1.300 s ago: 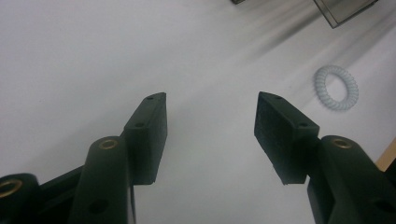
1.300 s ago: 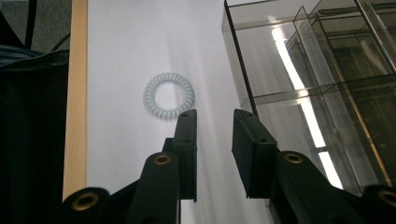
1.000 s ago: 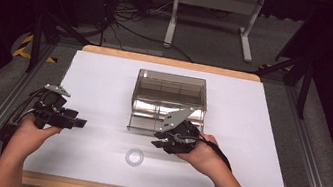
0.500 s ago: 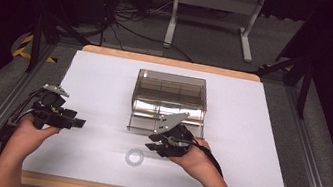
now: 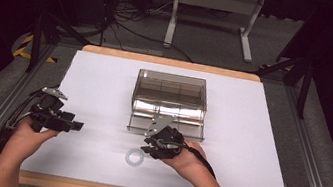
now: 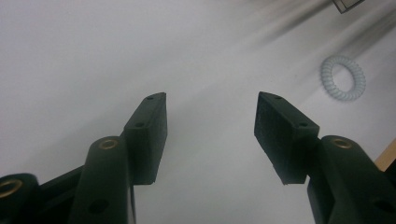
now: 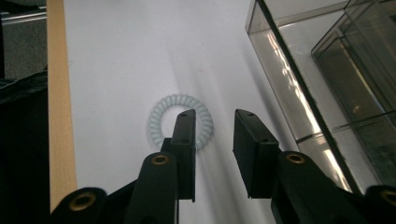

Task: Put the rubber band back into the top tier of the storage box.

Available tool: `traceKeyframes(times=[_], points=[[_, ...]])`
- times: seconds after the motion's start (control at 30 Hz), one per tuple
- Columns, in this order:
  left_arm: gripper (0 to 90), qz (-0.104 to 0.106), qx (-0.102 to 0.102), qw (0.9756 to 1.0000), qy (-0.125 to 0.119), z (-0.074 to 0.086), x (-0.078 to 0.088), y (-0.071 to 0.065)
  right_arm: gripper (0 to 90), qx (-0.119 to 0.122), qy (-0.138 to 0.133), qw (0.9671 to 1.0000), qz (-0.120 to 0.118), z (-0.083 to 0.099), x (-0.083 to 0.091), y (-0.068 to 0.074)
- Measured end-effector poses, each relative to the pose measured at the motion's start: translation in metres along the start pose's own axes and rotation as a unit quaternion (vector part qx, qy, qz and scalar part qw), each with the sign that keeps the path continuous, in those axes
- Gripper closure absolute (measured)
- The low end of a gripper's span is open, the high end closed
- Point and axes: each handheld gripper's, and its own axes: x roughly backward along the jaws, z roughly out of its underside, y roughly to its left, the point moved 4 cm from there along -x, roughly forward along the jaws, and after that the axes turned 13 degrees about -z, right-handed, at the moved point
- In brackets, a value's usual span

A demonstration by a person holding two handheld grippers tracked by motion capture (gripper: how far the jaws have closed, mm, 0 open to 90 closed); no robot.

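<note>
Two hand-held grippers over white table; coiled hair tie lying free near the front edge.

Table (image 5: 258, 138) white-topped with wooden rim; clear compartment box (image 5: 169, 104) at centre. Pale spiral hair tie (image 5: 134, 157) flat on the surface, in front of the box and apart from it, touched by nothing I can confirm. Right gripper (image 5: 148, 146) just beside and above the tie, in front of the box; in the right gripper view its jaws stand partly apart, gap empty, one jaw overlapping the tie's ring (image 7: 180, 123). Left gripper (image 5: 77, 125) well off to the left; jaws spread wide, nothing between them; tie (image 6: 342, 78) seen beyond its far jaw.
</note>
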Motion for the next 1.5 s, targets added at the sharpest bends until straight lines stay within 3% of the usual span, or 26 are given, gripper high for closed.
traceKeyframes(times=[0.27, 0.4, 0.8, 1.03, 1.3, 1.5], points=[[44.7, 0.0, 0.0, 1.0, 0.004, 0.003, 0.001, 0.001, 70.0, 0.001, 0.018, 0.9998, -0.008, -0.002, -0.015, -0.001], [44.7, -0.001, 0.002, 1.0, 0.002, 0.004, 0.003, 0.002, 70.6, -0.018, 0.032, 0.9992, -0.013, -0.002, -0.022, -0.002], [44.7, 0.0, 0.0, 1.0, 0.003, 0.005, 0.003, 0.003, 70.2, -0.037, 0.064, 0.9971, -0.016, 0.0, -0.043, -0.005], [44.7, 0.0, 0.001, 1.0, 0.003, 0.005, 0.002, 0.003, 70.4, -0.053, 0.08, 0.9953, -0.011, 0.002, -0.049, -0.008], [44.6, -0.001, 0.001, 1.0, 0.004, 0.004, 0.002, 0.003, 73.8, -0.069, 0.096, 0.9927, -0.025, 0.003, -0.051, -0.005], [44.6, -0.002, 0.0, 1.0, 0.003, 0.004, 0.002, 0.003, 79.7, -0.061, 0.112, 0.9917, -0.018, 0.002, -0.052, -0.003]])
